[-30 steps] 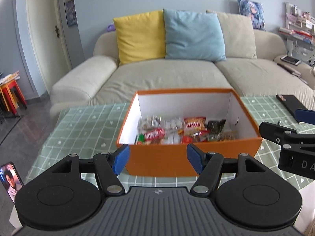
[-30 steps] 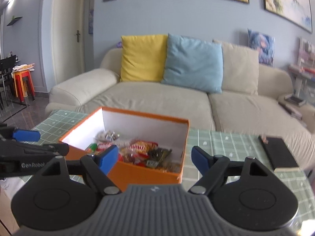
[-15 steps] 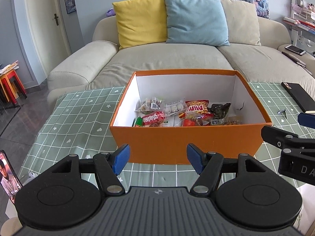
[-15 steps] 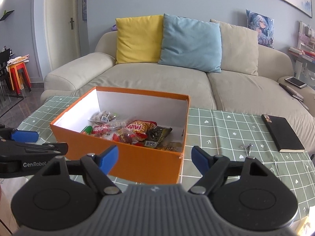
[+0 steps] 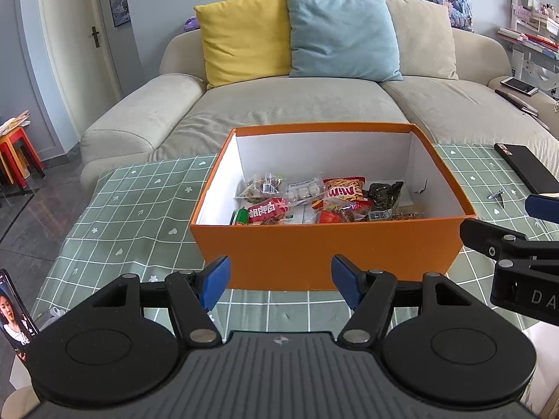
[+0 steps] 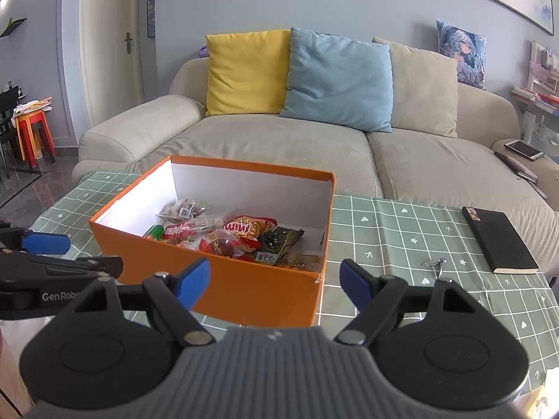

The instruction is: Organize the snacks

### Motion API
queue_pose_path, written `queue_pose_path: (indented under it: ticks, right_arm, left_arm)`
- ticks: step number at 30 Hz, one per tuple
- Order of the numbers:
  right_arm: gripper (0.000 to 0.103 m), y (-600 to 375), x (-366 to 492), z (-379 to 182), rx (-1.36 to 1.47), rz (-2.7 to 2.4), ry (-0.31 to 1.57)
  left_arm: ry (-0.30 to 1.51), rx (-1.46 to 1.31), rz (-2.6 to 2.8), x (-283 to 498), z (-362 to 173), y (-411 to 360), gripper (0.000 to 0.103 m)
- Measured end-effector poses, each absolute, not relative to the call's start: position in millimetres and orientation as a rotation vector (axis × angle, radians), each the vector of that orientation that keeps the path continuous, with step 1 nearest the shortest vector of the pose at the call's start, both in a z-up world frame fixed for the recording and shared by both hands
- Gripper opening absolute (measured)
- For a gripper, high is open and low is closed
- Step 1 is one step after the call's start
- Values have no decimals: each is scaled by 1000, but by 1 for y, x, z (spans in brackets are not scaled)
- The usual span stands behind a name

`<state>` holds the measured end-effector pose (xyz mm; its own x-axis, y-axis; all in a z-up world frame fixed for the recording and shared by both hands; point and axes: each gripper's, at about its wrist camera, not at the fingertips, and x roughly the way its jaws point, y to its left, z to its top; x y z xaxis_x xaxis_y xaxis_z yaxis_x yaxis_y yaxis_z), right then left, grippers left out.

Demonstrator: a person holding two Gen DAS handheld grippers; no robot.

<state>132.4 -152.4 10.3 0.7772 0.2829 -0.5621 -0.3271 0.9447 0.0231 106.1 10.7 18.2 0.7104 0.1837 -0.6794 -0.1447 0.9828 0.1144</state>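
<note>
Only left view shows phone [image 5: 15,309] – screen (perhaps video) lit.

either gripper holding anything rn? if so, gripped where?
Nothing held. The left hand-held gripper and the right hand-held gripper are both open and empty, short of the orange box; the snacks lie inside it.

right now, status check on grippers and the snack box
Left gripper open, empty. Right gripper open, empty. Snacks piled in the orange box on the table, just ahead of both. Nothing between grippers and box.
</note>
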Motion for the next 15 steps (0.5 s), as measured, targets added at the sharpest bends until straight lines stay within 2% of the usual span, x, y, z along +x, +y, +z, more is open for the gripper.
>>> queue_pose_path:
  ticks: [15]
  right_arm:
    - [79, -152, 126, 14, -80, 340, 574]
  left_arm:
    - [766, 63, 173, 106, 18, 10, 78]
